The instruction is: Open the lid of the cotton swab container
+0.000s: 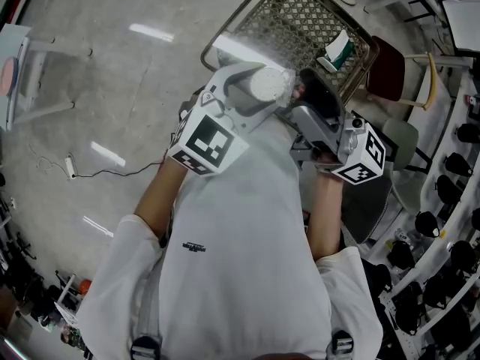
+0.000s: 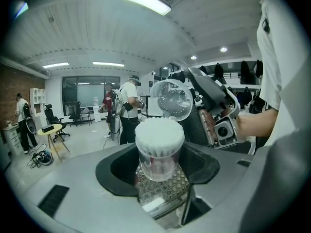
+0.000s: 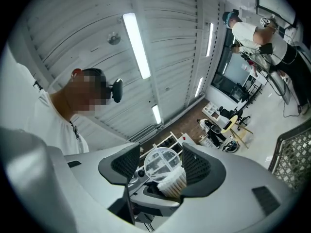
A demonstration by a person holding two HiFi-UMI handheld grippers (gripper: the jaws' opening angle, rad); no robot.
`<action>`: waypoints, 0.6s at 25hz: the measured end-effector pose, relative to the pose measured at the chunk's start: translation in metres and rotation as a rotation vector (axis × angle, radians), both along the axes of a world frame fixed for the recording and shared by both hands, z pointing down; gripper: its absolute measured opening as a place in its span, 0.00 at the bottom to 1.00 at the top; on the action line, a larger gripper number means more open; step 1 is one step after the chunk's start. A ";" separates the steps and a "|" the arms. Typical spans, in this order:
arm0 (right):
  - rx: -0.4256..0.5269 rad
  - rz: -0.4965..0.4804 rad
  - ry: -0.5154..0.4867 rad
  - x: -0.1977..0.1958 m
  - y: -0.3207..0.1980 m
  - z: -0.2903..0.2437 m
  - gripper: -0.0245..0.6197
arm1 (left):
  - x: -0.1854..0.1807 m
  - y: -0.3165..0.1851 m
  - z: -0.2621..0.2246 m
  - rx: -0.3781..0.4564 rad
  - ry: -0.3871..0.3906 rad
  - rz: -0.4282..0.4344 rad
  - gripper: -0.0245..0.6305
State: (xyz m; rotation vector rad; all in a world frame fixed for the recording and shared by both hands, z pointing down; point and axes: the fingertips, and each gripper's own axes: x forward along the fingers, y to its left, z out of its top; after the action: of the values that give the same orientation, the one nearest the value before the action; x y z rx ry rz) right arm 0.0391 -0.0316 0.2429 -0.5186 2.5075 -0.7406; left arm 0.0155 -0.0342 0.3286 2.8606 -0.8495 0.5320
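Observation:
A clear cotton swab container [image 2: 158, 155], packed with white swabs [image 2: 159, 132], sits between the pads of my left gripper [image 2: 159, 165], which is shut on it. Its round clear lid [image 2: 171, 100] stands flipped up behind the swabs. From above, the white swab tops [image 1: 268, 86] show at the tip of the left gripper [image 1: 251, 88], with the right gripper [image 1: 309, 90] close beside it. In the right gripper view the lid [image 3: 162, 160] stands face-on between the jaws of my right gripper [image 3: 162, 163], a thin gap on each side, above the swabs [image 3: 173, 181].
A wire-mesh chair [image 1: 300, 21] stands on the floor below the grippers, a dark red chair [image 1: 386, 70] to its right. Black helmets [image 1: 450, 163] line a curved shelf at the right. Two people [image 2: 127, 109] and a yellow round table [image 2: 51, 129] are far off.

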 end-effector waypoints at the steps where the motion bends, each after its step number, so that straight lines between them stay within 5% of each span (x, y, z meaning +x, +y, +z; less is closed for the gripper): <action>1: 0.004 0.008 0.006 0.002 0.000 -0.001 0.41 | -0.001 -0.001 -0.001 0.002 -0.001 -0.006 0.41; 12: 0.046 0.166 0.116 0.022 -0.005 -0.003 0.41 | -0.015 -0.010 -0.004 0.006 0.009 -0.076 0.41; 15: 0.058 0.238 0.175 0.029 -0.005 0.001 0.33 | -0.018 -0.011 -0.005 0.010 0.022 -0.083 0.41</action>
State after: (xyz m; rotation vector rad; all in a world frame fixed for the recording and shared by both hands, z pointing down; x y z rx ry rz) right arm 0.0683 -0.0365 0.2434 -0.8770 2.5558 -0.5503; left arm -0.0020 -0.0448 0.3233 2.8193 -0.9651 0.4872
